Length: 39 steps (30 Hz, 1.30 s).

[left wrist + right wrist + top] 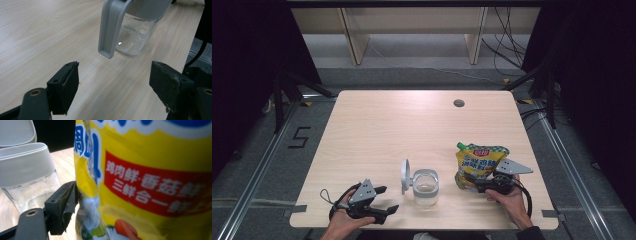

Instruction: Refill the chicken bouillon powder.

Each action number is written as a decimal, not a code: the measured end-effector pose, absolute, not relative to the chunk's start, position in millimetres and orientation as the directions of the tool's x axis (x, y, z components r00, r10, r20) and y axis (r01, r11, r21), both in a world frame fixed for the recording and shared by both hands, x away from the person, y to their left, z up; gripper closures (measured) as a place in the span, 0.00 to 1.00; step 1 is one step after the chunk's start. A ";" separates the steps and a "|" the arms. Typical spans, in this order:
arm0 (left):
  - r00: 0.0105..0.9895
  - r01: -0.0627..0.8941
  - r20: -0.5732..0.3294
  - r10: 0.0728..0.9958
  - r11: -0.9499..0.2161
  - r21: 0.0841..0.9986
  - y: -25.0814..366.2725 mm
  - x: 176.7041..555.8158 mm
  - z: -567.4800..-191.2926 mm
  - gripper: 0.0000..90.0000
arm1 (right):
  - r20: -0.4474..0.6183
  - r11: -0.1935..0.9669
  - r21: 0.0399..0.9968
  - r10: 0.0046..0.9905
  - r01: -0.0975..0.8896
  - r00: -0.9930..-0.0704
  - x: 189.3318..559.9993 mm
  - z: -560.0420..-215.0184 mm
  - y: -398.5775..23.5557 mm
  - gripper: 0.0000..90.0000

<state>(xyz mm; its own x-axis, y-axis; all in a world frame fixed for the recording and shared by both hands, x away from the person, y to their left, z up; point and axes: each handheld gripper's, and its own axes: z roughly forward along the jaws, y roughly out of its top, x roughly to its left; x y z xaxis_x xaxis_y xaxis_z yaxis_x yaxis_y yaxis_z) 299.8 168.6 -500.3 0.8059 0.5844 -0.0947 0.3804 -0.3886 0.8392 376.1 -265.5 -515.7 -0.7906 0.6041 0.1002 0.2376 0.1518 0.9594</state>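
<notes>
The glass jar (425, 187) stands near the table's (412, 125) front edge with its lid (405, 176) flipped open, ready, it seems, for filling from the yellow pouch (479, 162) standing upright just to its right. The right gripper (482, 185) clasps the pouch low down, jaws wide with one pad (71, 195) touching it. The left gripper (384, 200) waits open and empty beside the jar.

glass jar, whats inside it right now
The glass jar stands with its grey lid flipped open. Inside, only pale residue on the walls and bottom shows; no filling can be made out.
</notes>
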 end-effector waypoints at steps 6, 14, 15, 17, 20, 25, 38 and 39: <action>0.795 0.404 -0.122 0.594 -0.368 0.837 167.1 298.3 -500.8 0.26 | 0.078 0.163 0.962 0.602 0.218 -0.794 377.4 -514.0 -263.8 0.32; 0.798 0.399 -0.118 0.591 -0.373 0.838 167.9 298.2 -500.1 0.26 | 0.077 0.173 0.959 0.602 0.223 -0.795 371.2 -508.4 -255.0 0.42; 0.798 0.400 -0.118 0.591 -0.374 0.837 168.1 298.3 -500.1 0.26 | 0.086 0.165 0.958 0.619 0.236 -0.780 368.8 -507.9 -253.9 0.44; 0.798 0.399 -0.116 0.591 -0.375 0.837 168.2 298.2 -500.0 0.26 | 0.093 0.152 0.957 0.643 0.246 -0.760 365.0 -506.9 -250.1 0.44; 0.802 0.397 -0.110 0.587 -0.387 0.832 169.1 298.9 -499.5 0.26 | 0.072 0.163 0.960 0.639 0.227 -0.766 365.0 -505.6 -248.1 0.45; 0.799 0.396 -0.115 0.590 -0.373 0.839 168.6 298.4 -499.7 0.26 | 0.046 0.196 0.953 0.659 0.231 -0.751 360.4 -501.2 -244.9 0.46; 0.794 0.397 -0.113 0.597 -0.369 0.841 169.3 297.5 -499.4 0.26 | -0.214 0.374 0.924 0.673 0.077 -0.709 340.5 -473.4 -243.0 0.48; 0.792 0.397 -0.117 0.599 -0.361 0.844 169.1 297.5 -499.6 0.26 | -0.264 0.412 0.910 0.659 0.043 -0.704 338.1 -470.3 -242.4 0.48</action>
